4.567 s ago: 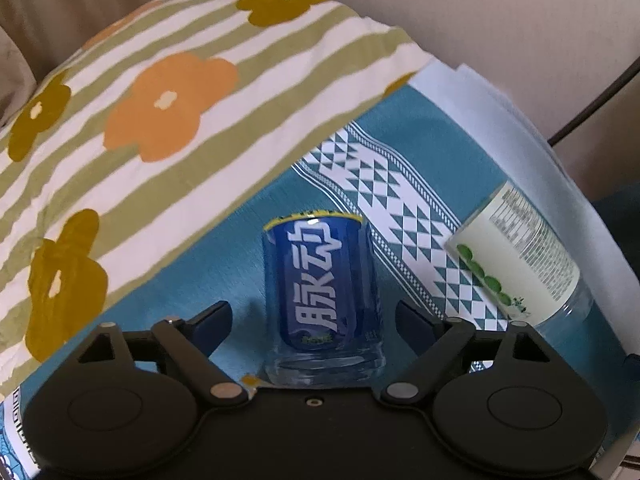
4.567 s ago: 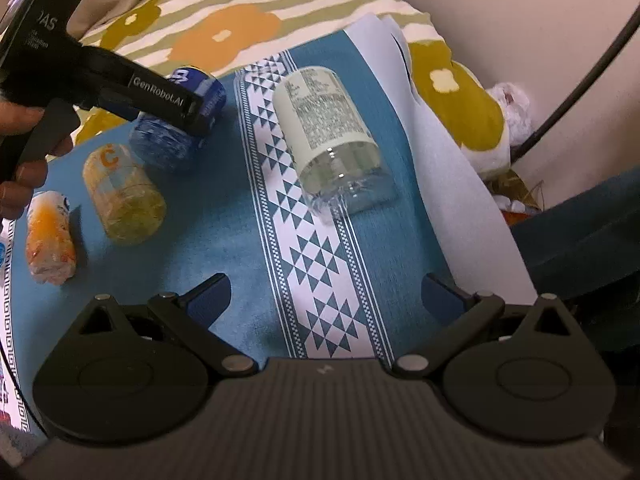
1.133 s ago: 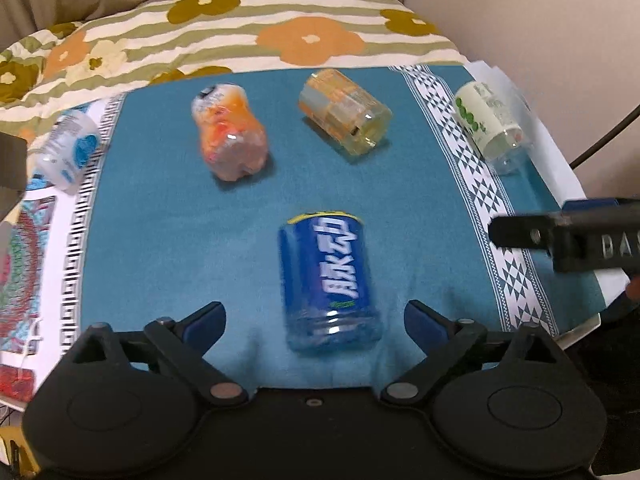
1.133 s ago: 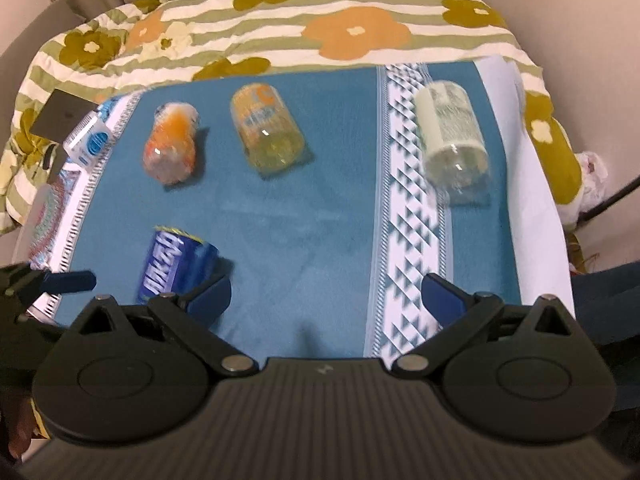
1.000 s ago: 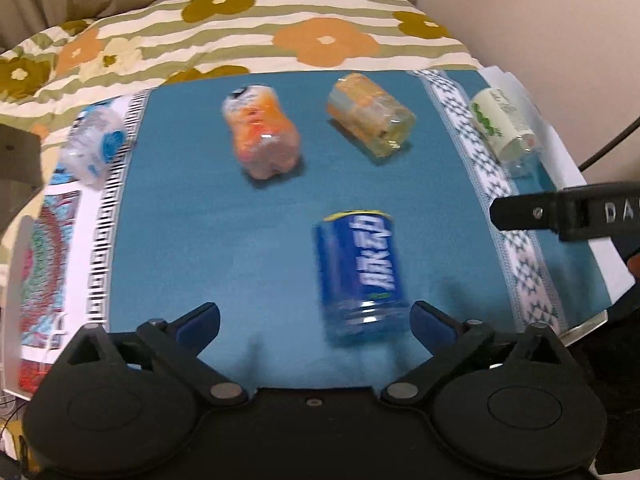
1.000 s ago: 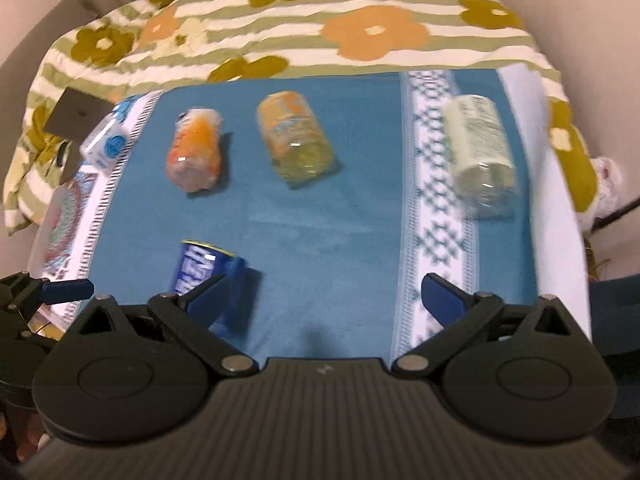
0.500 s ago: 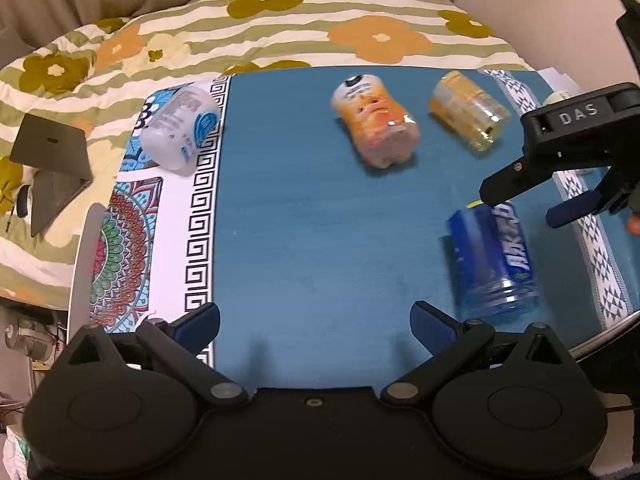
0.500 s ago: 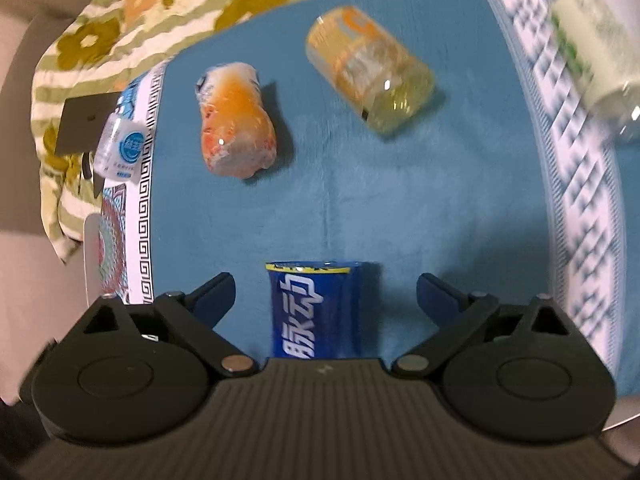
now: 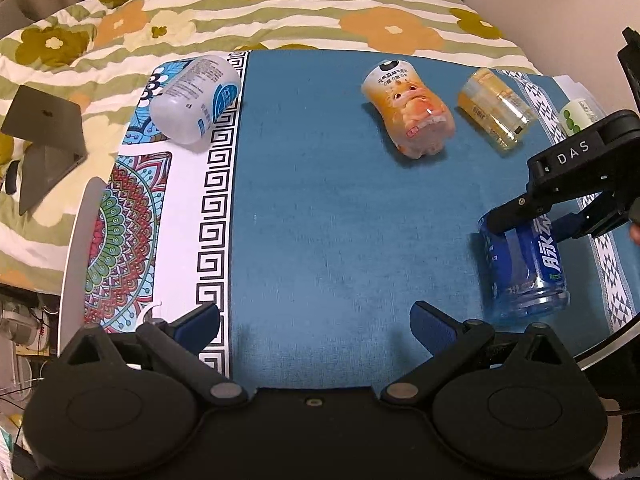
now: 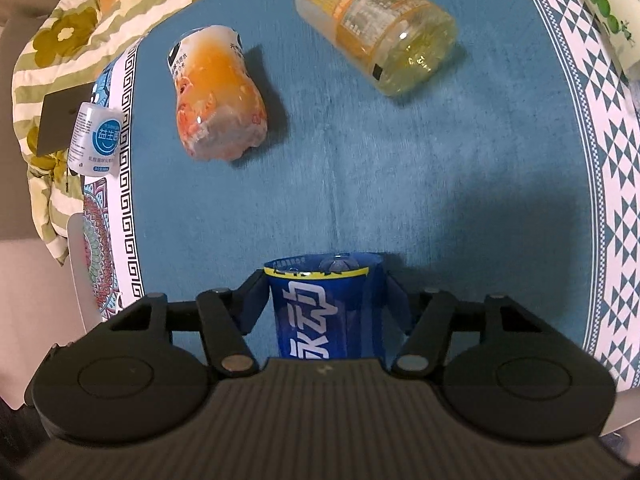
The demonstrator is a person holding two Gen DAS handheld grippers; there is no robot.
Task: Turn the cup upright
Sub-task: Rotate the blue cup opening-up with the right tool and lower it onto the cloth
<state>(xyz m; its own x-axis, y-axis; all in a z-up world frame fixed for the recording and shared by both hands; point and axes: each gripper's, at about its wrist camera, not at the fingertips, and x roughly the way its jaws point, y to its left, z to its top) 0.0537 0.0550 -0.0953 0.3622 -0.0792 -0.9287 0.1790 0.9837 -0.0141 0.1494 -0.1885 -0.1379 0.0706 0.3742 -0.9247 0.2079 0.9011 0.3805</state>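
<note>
Blue cup [image 10: 326, 308], lying on its side on the teal cloth [image 9: 340, 200], is enclosed by the right gripper [image 10: 326, 300]; the two blue pads are closed against its left and right walls near the yellow-edged rim, with the cut-open end pointing away from the camera. In the left wrist view the same cup [image 9: 524, 268] is seen near the right edge of the cloth, its clear base turned toward the viewer, with the right gripper [image 9: 536, 224] reaching in from the right. The left gripper [image 9: 316, 324] is held above the near edge of the cloth, its fingers spread wide with nothing between them. Four further cut bottles are laid on their sides: an orange bottle [image 9: 410, 114] and a yellow bottle [image 9: 496, 108] on the far part of the cloth, a white bottle [image 9: 196, 104] on the patterned border at the left, and a green-dotted bottle [image 9: 580, 114] partly hidden behind the right gripper. A floral striped quilt [image 9: 280, 12] is spread beyond the cloth
</note>
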